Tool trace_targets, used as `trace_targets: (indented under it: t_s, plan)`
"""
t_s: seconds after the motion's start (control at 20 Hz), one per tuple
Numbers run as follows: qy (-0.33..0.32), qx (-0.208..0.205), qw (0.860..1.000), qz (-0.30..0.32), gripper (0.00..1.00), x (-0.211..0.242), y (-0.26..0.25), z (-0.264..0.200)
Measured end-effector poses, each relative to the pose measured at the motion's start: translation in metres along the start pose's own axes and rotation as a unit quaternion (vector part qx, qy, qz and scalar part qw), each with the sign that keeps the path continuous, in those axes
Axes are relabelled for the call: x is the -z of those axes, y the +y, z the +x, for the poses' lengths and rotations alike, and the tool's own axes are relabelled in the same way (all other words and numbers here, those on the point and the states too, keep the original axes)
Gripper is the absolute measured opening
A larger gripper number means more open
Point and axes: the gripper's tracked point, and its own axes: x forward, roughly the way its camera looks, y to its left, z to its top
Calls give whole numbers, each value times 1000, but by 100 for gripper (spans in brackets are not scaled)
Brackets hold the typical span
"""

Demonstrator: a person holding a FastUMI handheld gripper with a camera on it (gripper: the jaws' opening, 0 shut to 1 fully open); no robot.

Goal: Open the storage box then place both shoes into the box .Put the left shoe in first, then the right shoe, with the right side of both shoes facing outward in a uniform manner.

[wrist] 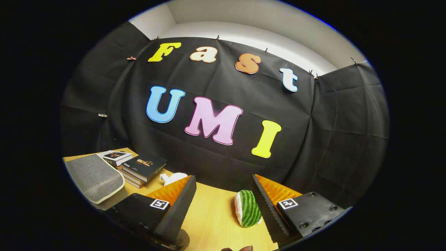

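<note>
Fingers of the hand-held gripper [223,198] stand wide apart above the table [212,223], holding nothing. Between them, against the inner face of the right finger, lies a green-striped, watermelon-patterned shoe [248,208] on its side. Left of the gripper sit a grey fabric pad [94,177] and a stack of books [141,169], with a white thing [171,178] just beyond the left finger.

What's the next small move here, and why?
Probably tilt the gripper down and pan toward the grey fabric storage box beyond its fingers, by the stacked books. The gripper is open with nothing between its fingers, aimed mostly at the booth wall, and only a watermelon-striped plush lies just ahead on the wooden table.
</note>
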Motion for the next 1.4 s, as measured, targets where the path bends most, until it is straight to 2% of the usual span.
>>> trace_targets:
  t_s: [0.7, 1.0, 1.2, 1.3, 1.4]
  plan:
    - [1, -1, 1000, -5, 97, 0, 2, -4]
    - [-5, -24, 1000, 2, 97, -5, 17, -2]
    - [-15, -61, 998, 16, 97, -14, 38, -1]
    - [-15, -102, 994, 31, 97, -18, 60, -1]
    - [-2, -166, 985, 55, 97, -17, 94, -4]
